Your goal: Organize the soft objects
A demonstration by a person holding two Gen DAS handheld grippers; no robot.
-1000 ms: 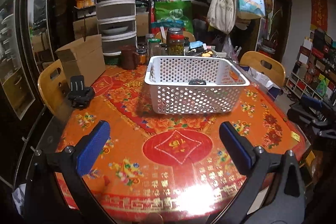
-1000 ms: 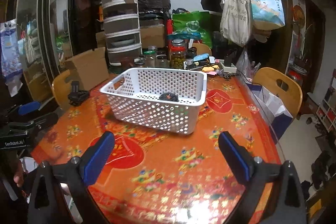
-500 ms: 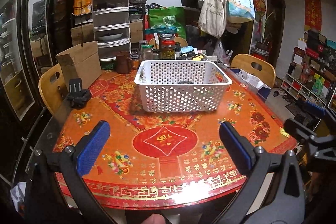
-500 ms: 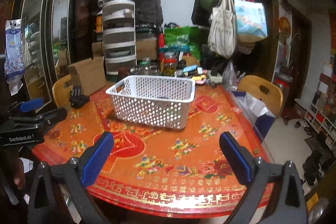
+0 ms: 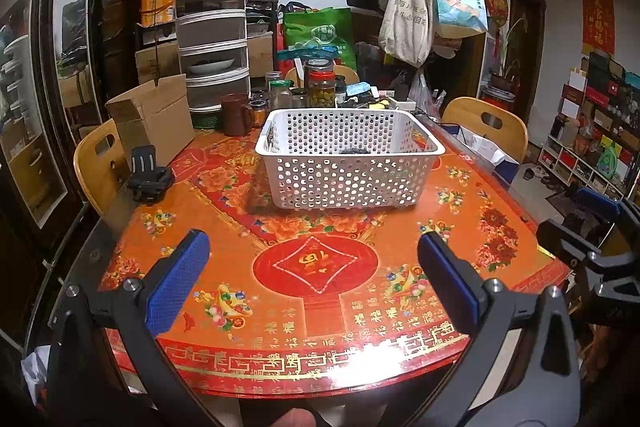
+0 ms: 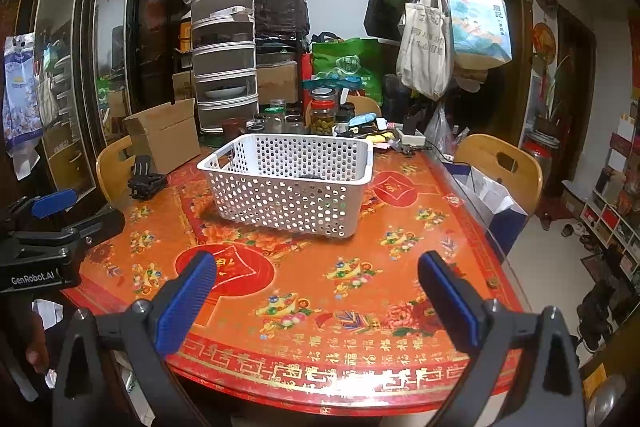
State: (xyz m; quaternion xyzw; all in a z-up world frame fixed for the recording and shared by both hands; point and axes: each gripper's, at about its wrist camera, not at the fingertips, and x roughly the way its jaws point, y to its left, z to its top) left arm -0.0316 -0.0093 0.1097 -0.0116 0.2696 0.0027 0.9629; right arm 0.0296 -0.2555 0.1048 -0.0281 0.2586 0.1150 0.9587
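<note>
A white perforated basket [image 5: 350, 163] [image 6: 292, 187] stands in the middle of the round table with the red and orange cloth [image 5: 320, 267]. A dark soft object [image 5: 354, 150] [image 6: 310, 177] lies inside it, mostly hidden by the wall. My left gripper [image 5: 312, 279] is open above the table's near edge, nothing between its blue pads. My right gripper [image 6: 316, 291] is open too, over the near right part of the table. Each gripper shows at the edge of the other's view: the right one [image 5: 592, 227], the left one [image 6: 52, 223].
A cardboard box [image 5: 154, 119], a brown mug [image 5: 236, 115] and several glass jars [image 5: 320, 87] stand at the back of the table. A black clamp-like item [image 5: 150, 177] lies at the left. Wooden chairs [image 5: 486, 125] [image 5: 102, 163] flank the table. A stacked drawer unit [image 5: 212, 35] stands behind.
Both grippers have pulled back from the basket toward the table's near edge, so the basket looks smaller and more of the cloth shows. Both stayed open.
</note>
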